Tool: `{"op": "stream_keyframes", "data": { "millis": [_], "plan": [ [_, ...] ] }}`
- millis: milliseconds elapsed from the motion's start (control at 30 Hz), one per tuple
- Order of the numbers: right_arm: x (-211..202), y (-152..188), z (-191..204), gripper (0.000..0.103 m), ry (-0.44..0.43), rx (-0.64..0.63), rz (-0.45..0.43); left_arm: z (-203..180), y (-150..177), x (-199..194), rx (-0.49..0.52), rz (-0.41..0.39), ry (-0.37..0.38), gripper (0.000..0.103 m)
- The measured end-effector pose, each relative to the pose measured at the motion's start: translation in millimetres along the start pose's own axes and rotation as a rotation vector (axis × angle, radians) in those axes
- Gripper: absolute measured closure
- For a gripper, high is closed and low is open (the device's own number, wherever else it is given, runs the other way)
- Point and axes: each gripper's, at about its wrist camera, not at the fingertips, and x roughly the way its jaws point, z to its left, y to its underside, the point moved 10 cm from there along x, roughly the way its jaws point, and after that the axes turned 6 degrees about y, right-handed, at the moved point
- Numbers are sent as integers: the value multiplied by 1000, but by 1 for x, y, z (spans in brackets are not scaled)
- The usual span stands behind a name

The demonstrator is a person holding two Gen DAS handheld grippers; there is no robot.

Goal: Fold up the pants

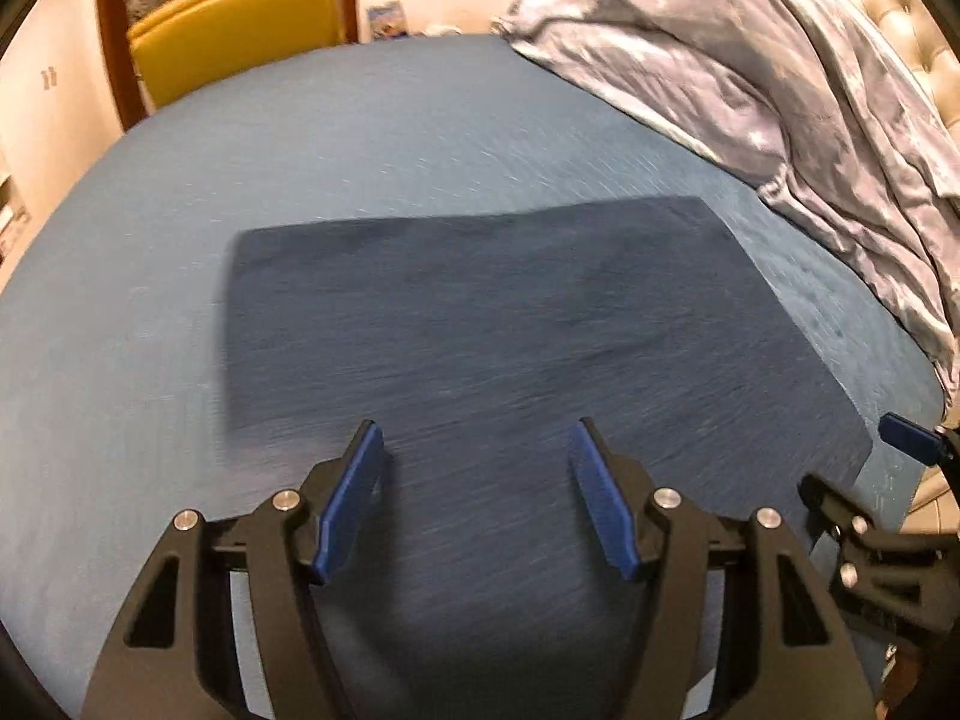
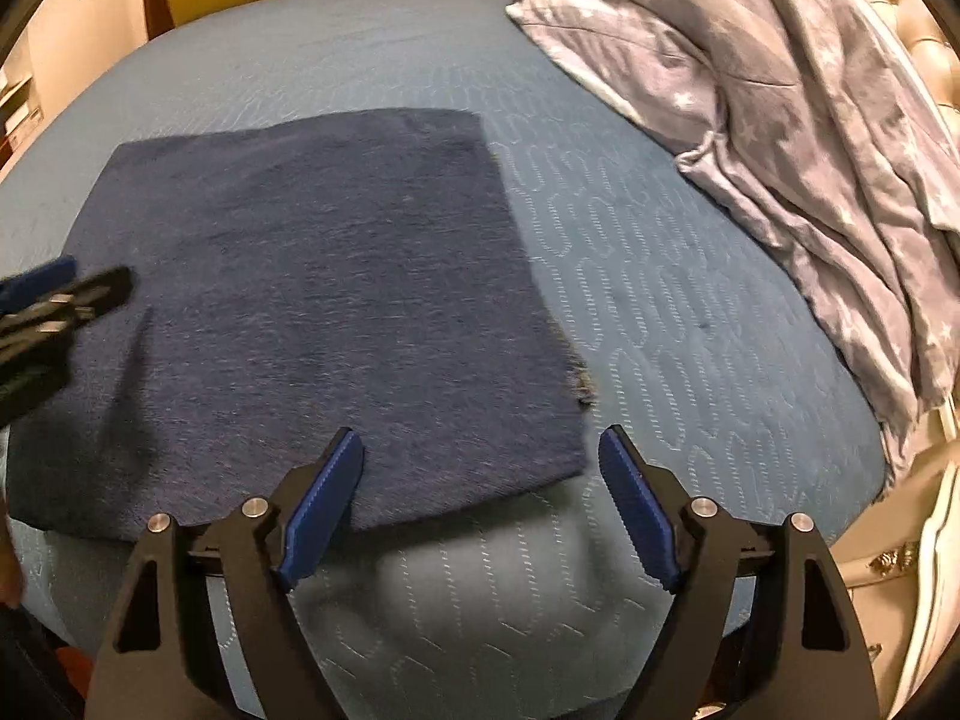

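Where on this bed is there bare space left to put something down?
Bare sheet lies between the folded pants and the crumpled duvet, and beyond the pants toward the yellow chair. The duvet side is crowded.

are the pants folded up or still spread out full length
Folded. The pants lie flat on the bed as one compact dark blue rectangle, with no separate legs or waistband showing. How many layers there are cannot be told.

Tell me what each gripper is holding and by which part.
Nothing is held. The left gripper and the right gripper both stand open above the folded pants, with no cloth between their pads.
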Motion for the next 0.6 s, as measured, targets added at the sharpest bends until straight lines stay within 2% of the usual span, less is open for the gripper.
{"op": "stream_keyframes", "data": {
  "millis": [133,233,300,467,533,600],
  "plan": [
    [-7,-2,-11,25,13,16,-21,-46,6,19,73,36,71,38],
    [-13,-3,-16,25,7,35,-33,-62,17,13,92,34,116,38],
    [-17,-4,-15,25,-3,41,-38,-66,25,1,74,37,180,37],
    [-31,-7,-6,25,-29,48,-67,-45,44,-35,25,15,151,37],
    [-39,-10,-1,25,-37,43,-82,-32,49,-58,-10,-7,150,37],
    [-50,-11,6,25,-48,40,-99,-19,54,-82,-24,-34,117,36]
  ]
}}
